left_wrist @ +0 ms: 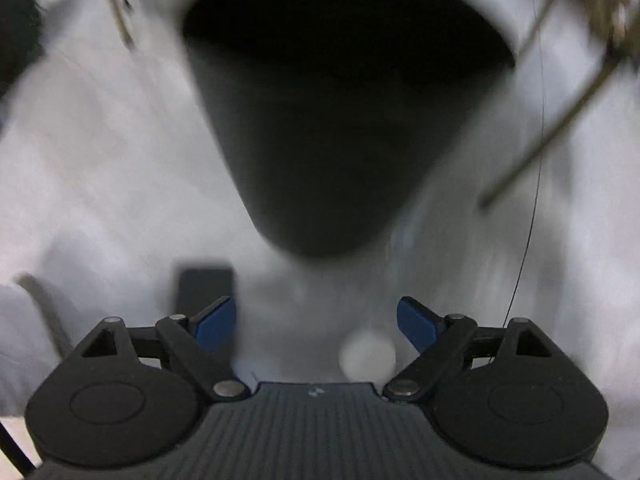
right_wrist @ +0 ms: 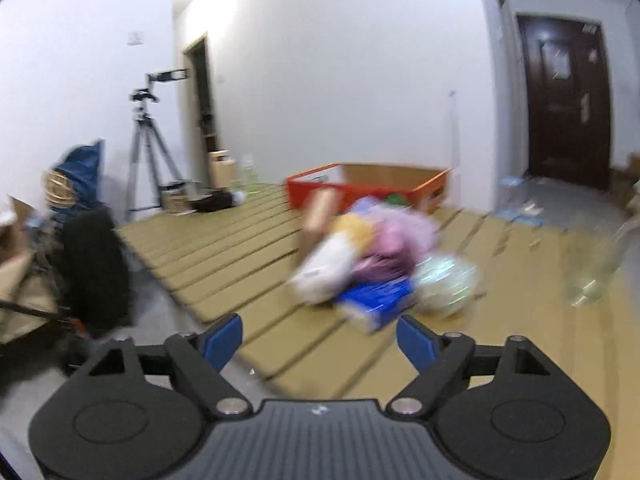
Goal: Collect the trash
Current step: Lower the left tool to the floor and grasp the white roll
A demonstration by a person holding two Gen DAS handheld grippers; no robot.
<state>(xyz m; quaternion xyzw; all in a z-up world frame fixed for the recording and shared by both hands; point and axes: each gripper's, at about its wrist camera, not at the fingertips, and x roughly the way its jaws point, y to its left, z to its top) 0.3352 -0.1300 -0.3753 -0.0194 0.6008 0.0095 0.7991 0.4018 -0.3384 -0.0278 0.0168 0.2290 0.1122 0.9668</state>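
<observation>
blue-tipped fingers of the left gripper stand wide apart, pointing steeply down at a pale grey floor, with nothing pressed between them. a small white ball-like blur shows low between the fingers, close to the gripper body; it is too smeared to say what it is or whether it touches anything. just ahead of the fingertips stands a black bin, its dark mouth open toward the camera and its body narrowing toward the base. a small dark block lies beside the left finger.

the right gripper is also spread open and empty, aimed gently downward across flattened cardboard sheets laid over the floor. a heap of trash sits on that cardboard ahead of the fingers and apart from them: a white bag, pink and yellow wrappers, a blue packet and a clear crumpled bag, all blurred. behind the heap stands an open orange box against the white wall. a tripod stands at the far left, a black bag nearer, and a dark door at the right.
</observation>
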